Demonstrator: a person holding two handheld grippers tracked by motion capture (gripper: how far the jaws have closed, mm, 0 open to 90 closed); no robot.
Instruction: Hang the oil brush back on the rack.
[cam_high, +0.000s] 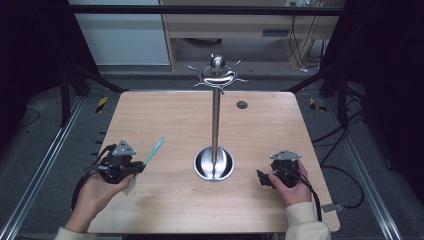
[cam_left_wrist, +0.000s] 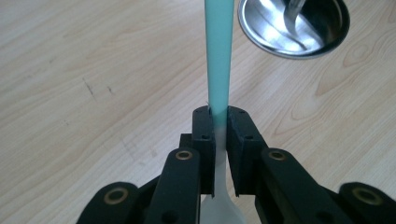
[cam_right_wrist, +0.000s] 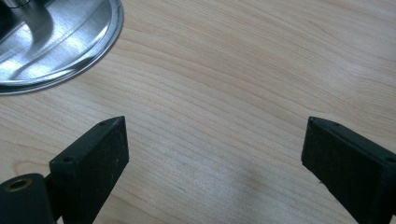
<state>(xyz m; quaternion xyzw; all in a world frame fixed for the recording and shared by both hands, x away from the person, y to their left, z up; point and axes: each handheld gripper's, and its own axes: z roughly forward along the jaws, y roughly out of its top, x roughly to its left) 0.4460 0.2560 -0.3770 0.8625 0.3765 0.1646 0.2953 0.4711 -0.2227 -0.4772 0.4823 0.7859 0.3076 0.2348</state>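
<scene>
Since the left gripper is clamped low on the teal-handled spoon, handle aimed up at the metal hook stand, I'd guess it's getting hung, while the right gripper idles wide open near the stand's base

table: light wood grain
spatula: teal handle, white end
stand: shiny silver
gripper jaws: black
sleeve: cream

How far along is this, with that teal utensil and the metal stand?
Picked up: the left gripper is shut on the teal utensil, lifted off the table. In hand: carrying it. Left, probably: hanging it on the metal stand, whose top hooks look bare. The right gripper is open, idle.
</scene>
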